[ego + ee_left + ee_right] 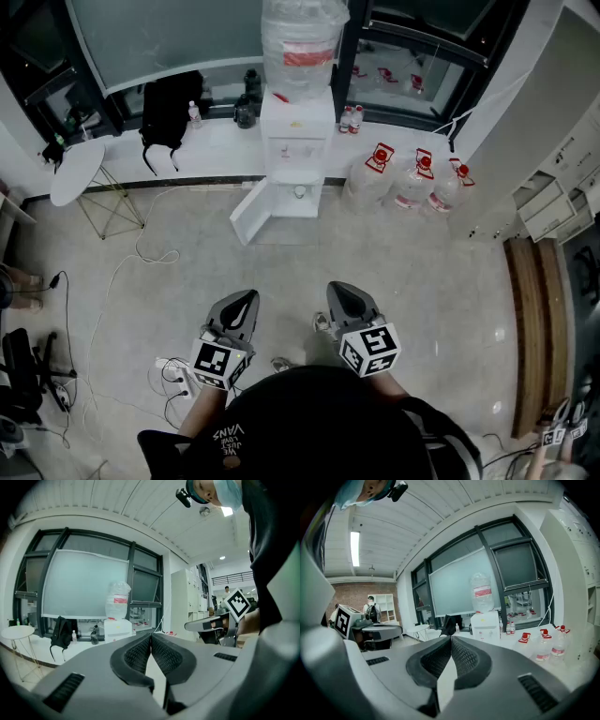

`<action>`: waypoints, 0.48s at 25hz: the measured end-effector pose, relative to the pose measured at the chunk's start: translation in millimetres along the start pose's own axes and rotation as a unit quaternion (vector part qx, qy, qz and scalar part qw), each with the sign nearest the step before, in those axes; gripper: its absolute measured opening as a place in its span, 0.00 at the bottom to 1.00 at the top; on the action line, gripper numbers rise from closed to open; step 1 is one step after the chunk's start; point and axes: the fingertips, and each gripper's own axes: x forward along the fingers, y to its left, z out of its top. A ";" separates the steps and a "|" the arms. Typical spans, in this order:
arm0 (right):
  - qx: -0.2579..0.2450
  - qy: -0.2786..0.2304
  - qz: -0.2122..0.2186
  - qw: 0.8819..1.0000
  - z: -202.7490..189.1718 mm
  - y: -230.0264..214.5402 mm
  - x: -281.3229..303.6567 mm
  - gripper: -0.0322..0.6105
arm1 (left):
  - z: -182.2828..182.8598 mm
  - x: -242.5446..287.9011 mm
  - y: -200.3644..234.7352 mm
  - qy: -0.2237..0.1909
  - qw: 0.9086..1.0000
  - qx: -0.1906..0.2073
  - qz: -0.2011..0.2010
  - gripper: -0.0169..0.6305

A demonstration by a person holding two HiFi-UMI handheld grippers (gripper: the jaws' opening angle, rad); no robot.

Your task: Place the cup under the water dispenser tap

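The white water dispenser (296, 141) stands against the window ledge with a large clear bottle (300, 42) on top. Its lower cabinet door (251, 212) hangs open. I cannot make out a cup in any view. My left gripper (247, 300) and right gripper (343, 292) are held side by side close to the person's body, far from the dispenser. Both are shut with nothing between the pads. The dispenser (117, 629) shows small beyond my left gripper (151, 637). It also appears as the dispenser (486, 623) past my right gripper (451, 639).
Three water jugs (412, 183) stand on the floor right of the dispenser. A black backpack (169, 108) leans on the ledge, with a round white table (77, 171) further left. Cables and a power strip (173, 370) lie at my left. A wooden bench (539, 319) runs along the right.
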 end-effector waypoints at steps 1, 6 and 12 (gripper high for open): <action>0.004 -0.004 0.000 1.000 2.2 -2.8 1.8 0.12 | -1.2 3.0 1.4 0.002 1.000 0.004 0.001 0.06; 0.008 -0.009 -0.007 1.000 11.3 -20.0 13.8 0.12 | 3.8 21.8 10.8 0.003 1.000 0.006 0.006 0.06; 0.007 -0.009 0.003 1.000 25.4 -54.0 48.5 0.12 | 9.3 69.2 29.5 0.001 1.000 0.007 0.017 0.06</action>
